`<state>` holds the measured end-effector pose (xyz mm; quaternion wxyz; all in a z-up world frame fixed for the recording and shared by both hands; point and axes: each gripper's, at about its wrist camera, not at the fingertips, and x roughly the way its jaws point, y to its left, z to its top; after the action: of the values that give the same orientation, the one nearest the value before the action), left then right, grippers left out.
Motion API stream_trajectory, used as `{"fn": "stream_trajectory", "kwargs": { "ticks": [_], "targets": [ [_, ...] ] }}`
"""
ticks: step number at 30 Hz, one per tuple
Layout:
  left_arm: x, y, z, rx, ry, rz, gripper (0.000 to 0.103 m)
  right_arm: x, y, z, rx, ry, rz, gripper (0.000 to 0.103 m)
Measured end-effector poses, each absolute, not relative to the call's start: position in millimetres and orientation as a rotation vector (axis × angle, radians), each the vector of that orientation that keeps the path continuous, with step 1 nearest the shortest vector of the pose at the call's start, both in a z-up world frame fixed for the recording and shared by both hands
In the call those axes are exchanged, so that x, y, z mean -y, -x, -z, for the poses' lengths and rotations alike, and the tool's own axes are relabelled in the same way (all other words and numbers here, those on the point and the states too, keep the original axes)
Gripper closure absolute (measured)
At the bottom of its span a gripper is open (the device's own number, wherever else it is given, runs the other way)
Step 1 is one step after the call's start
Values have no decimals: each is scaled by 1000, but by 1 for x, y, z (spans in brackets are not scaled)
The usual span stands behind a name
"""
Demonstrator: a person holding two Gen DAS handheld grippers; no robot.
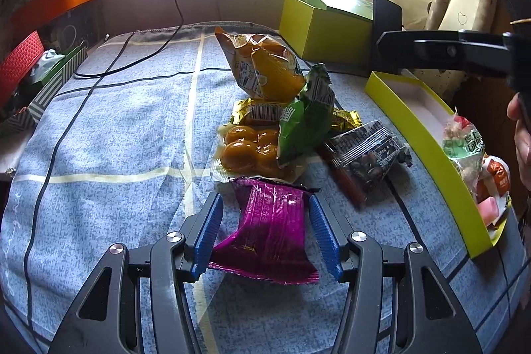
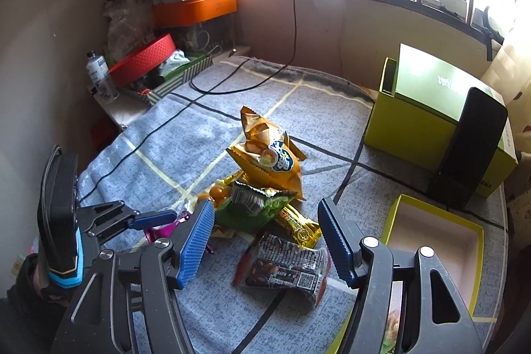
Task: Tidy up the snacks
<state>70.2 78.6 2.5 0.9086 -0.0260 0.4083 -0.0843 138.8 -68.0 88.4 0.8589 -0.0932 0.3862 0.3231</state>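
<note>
Sorting is midway, by the look of it: several snacks already lie in the shallow yellow-green cardboard tray (image 1: 428,135) at the right, and a loose heap is left on the blue-grey checked cloth (image 1: 109,128).

At the left, the left gripper (image 1: 265,231) hangs over the shiny magenta foil wrapper (image 1: 270,234), its ribbed blue pads (image 1: 208,234) apart and straddling the wrapper's sides without pressing it. I judge this the approach to a pick: the next move calls for lowering a little and closing across the crinkled foil, which may slip or buckle.

Further right sits the heap: a clear vacuum pack of round brown pieces (image 1: 247,150), a green crinkled packet (image 1: 307,118) and a puffed orange-yellow bag (image 1: 265,65) leaning on top, a gold foil bar (image 2: 300,229), and a black-and-clear packet of dark beans (image 2: 288,266).

The right gripper (image 2: 265,241) has its jaws wide apart and holds nothing; the bean packet lies below and between them, so it seems the likely next target.

Hard to make out: the tray's near end is cut off in both views, the snacks in it are partly hidden by its wall, and the window glare washes out the far sill. Print on the wrappers is too small to read.
</note>
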Motion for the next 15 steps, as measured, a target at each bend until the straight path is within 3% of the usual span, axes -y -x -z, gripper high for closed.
{"fn": "stream_trajectory", "kwargs": {
  "ticks": [15],
  "targets": [
    [-118,-66,2,-826,233,82,50,3,-180,-63,-822,370,-691,34]
  ]
}}
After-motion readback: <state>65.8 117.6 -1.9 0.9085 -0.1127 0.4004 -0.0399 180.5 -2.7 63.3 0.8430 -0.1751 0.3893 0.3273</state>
